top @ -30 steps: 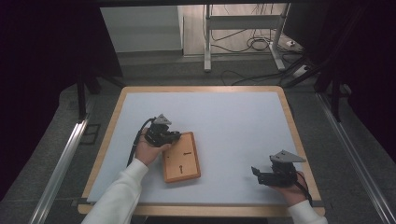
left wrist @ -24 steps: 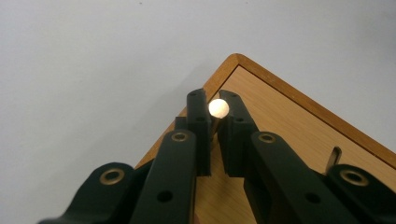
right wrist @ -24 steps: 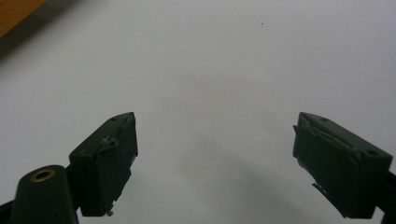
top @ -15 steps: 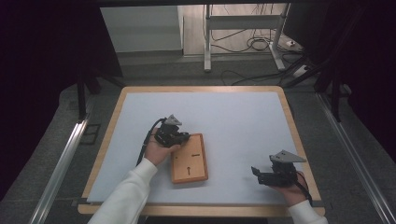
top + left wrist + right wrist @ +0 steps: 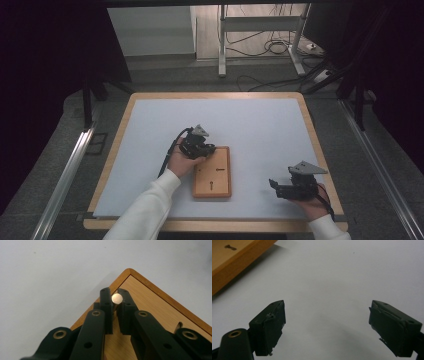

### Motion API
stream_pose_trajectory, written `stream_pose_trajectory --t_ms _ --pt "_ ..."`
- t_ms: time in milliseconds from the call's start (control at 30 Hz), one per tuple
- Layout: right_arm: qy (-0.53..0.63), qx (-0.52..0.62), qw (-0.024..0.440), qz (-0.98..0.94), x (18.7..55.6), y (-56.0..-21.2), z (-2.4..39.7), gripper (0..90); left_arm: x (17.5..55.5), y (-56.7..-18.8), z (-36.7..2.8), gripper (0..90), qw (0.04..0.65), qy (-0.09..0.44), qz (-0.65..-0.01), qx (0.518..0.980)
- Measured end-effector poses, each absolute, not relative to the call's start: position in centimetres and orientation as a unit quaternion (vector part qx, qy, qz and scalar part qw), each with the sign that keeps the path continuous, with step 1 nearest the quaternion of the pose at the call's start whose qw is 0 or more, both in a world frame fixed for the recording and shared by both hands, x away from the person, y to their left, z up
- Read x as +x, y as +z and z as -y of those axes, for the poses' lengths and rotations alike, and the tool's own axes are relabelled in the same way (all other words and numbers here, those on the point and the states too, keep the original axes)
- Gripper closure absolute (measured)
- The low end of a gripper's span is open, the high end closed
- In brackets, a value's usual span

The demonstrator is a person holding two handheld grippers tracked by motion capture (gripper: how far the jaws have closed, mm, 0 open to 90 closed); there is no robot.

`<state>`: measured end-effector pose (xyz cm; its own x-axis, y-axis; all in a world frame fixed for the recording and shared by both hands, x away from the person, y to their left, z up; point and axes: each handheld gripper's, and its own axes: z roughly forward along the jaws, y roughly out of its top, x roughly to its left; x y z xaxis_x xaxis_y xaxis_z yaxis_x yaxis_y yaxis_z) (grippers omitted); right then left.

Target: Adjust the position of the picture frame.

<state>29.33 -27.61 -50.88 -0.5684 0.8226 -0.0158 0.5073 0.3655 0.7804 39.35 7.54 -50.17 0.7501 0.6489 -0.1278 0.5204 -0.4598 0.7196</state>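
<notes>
- High view: a flat, rectangular wooden board with a raised rim lies on the pale grey tabletop with its light wooden edging, a little left of the middle and towards the near edge.
- High view: the left tongs, held by a hand in a white sleeve, sit at the board's far left corner, their tips over that corner.
- High view: two small dark marks show on the board's face, one near the middle and one nearer the person.
- High view: the right tongs rest low over the tabletop near the near right corner, well apart from the board, pointing left towards it.
- Left gripper view: the left tongs are pressed together on a small round-headed brass-coloured metal pin, whose shiny disc end sits between the two black fingertips.
- Left gripper view: the pin and the tips are right over the corner of the wooden board, just inside its darker rim; whether the pin touches the wood I cannot tell.
- Left gripper view: a thin curved dark piece shows on the board at the right, partly hidden by the tongs' body.
- Right gripper view: the right tongs stand spread wide with nothing between them, bare grey tabletop under and ahead of them.
- Right gripper view: the wooden board lies at the upper left, apart from the tips, with a small dark keyhole-shaped mark on its face.
</notes>
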Motion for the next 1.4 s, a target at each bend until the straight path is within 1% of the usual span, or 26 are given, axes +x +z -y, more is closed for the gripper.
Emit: stream_pose_trajectory --t_ms 167,367,433,467,500,533,567,600,633,667,700,767,800,833,1000,1233,1400 --pt "0.380 0.418 0.208 -0.799 29.3 -50.9 27.7 14.1 39.7 -50.8 -6.8 83.5 0.384 0.077 -0.341 0.854" --pt "0.379 0.418 0.209 -0.799 29.3 -50.9 27.8 14.1 40.0 -51.3 -7.1 83.5 0.385 0.067 -0.347 0.852" --pt "0.379 0.419 0.209 -0.799 29.3 -51.0 27.7 14.1 39.9 -51.4 -7.1 83.3 0.387 0.071 -0.343 0.853" --pt "0.378 0.418 0.209 -0.799 29.3 -51.0 27.7 14.1 39.9 -51.4 -7.2 81.7 0.401 0.071 -0.342 0.847" --pt "0.378 0.418 0.209 -0.799 29.3 -51.0 27.7 14.1 39.9 -51.4 -7.2 78.3 0.401 0.071 -0.342 0.847" --pt "0.377 0.418 0.208 -0.800 29.3 -51.0 27.6 14.1 39.9 -50.9 -7.4 74.2 0.416 0.073 -0.343 0.839" --pt "0.377 0.418 0.208 -0.800 29.3 -51.0 27.6 14.1 39.9 -50.9 -7.4 70.5 0.416 0.073 -0.343 0.839" --pt "0.377 0.418 0.209 -0.800 29.3 -51.0 27.6 14.1 39.7 -50.4 -7.7 65.8 0.416 0.092 -0.344 0.837" --pt "0.377 0.418 0.209 -0.800 29.3 -51.0 27.6 14.1 39.7 -50.4 -7.7 60.1 0.416 0.092 -0.344 0.837" --pt "0.377 0.418 0.209 -0.800 29.3 -51.0 27.6 14.1 39.6 -50.3 -7.9 60.1 0.416 0.095 -0.347 0.835" --pt "0.377 0.418 0.209 -0.800 29.3 -51.0 27.6 14.1 39.6 -50.1 -8.1 54.1 0.416 0.099 -0.349 0.834" --pt "0.377 0.418 0.209 -0.800 29.3 -51.0 27.6 14.1 39.3 -49.8 -8.5 47.8 0.418 0.104 -0.351 0.831" --pt "0.377 0.419 0.209 -0.799 29.3 -51.0 27.6 14.1 39.1 -49.6 -8.9 41.1 0.418 0.104 -0.348 0.833" --pt "0.377 0.419 0.209 -0.799 29.3 -51.0 27.6 14.1 38.9 -49.5 -9.1 38.0 0.418 0.104 -0.345 0.834" --pt "0.375 0.418 0.210 -0.800 29.3 -51.0 27.6 14.1 37.9 -49.2 -10.1 32.7 0.420 0.113 -0.330 0.838" --pt "0.376 0.413 0.213 -0.802 29.4 -50.9 27.3 14.1 36.4 -49.2 -12.8 30.3 0.420 0.118 -0.334 0.836" --pt "0.378 0.409 0.214 -0.803 29.6 -50.9 27.0 14.1 35.9 -48.8 -13.8 29.8 0.424 0.125 -0.337 0.831"
